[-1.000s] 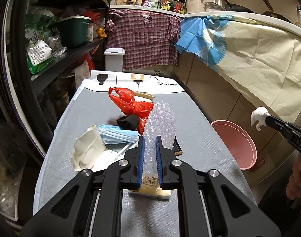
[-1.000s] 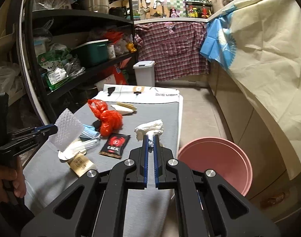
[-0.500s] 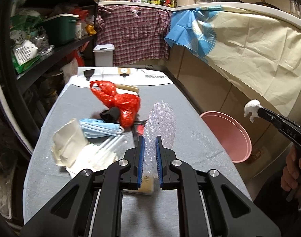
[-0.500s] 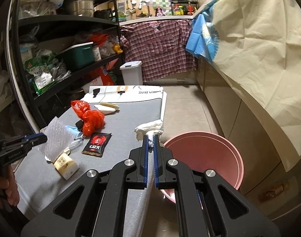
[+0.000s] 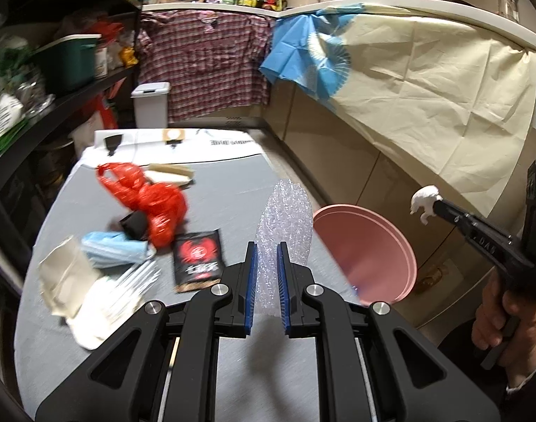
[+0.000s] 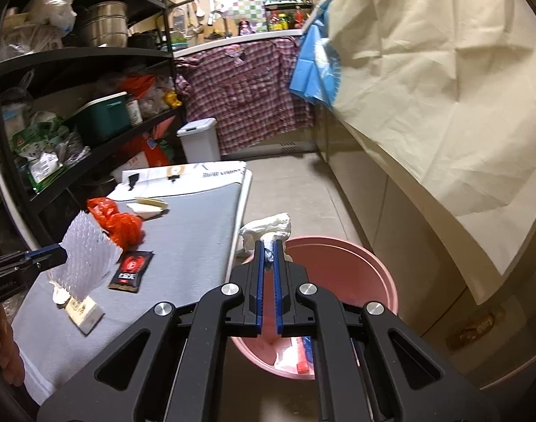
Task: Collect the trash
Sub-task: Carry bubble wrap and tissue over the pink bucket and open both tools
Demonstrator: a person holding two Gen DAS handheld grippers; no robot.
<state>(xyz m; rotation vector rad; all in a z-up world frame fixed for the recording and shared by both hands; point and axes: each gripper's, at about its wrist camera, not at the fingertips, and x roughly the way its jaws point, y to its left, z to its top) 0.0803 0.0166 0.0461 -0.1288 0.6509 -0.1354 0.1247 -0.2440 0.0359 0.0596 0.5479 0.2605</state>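
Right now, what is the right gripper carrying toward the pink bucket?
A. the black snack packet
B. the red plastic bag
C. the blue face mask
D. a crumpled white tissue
D: the right gripper is shut on a crumpled white tissue just over the rim of the pink bucket, while the bag, the mask and the packet all lie on the table.

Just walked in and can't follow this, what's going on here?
A person is clearing trash off a grey table with a handheld gripper in each hand. The left gripper is shut on a piece of bubble wrap. The right gripper holds a crumpled white tissue above the pink bin. A red bag and other scraps lie on the table.
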